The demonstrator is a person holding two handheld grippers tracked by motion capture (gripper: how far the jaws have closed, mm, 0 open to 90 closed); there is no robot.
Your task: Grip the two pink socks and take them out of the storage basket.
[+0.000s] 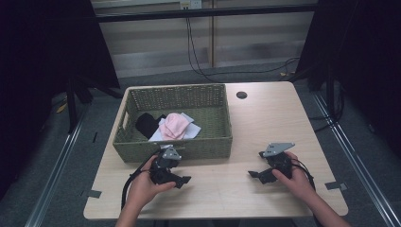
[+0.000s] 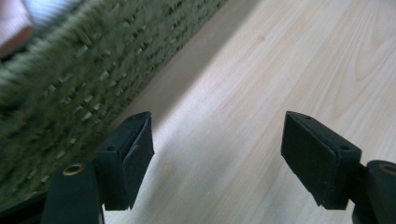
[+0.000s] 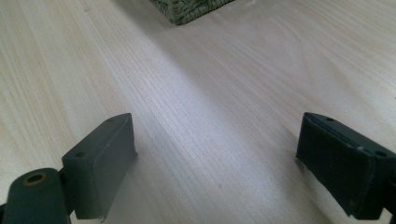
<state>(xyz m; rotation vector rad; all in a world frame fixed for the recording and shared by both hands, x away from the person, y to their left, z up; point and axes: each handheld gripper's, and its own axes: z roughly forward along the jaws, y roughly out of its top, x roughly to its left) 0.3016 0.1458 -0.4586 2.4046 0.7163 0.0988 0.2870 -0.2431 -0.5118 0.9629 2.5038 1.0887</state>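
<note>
Pale wood table (image 1: 265, 118) lies bare across its right half and along the near edge, leaving open room on that side. Toward the left and far side sits a green woven basket (image 1: 189, 147), its front wall close to the left gripper (image 1: 182, 179), which rests on the tabletop with its jaws spread wide and nothing between them. Inside the basket lie a pink cloth (image 1: 174, 125), a black cloth (image 1: 147, 124) and a white cloth (image 1: 191, 128). Well apart to the right, the right gripper (image 1: 254, 175) rests on bare wood, jaws likewise wide and empty, pointing toward the left one. A small dark hole (image 1: 241, 95) marks the far part of the table.
</note>
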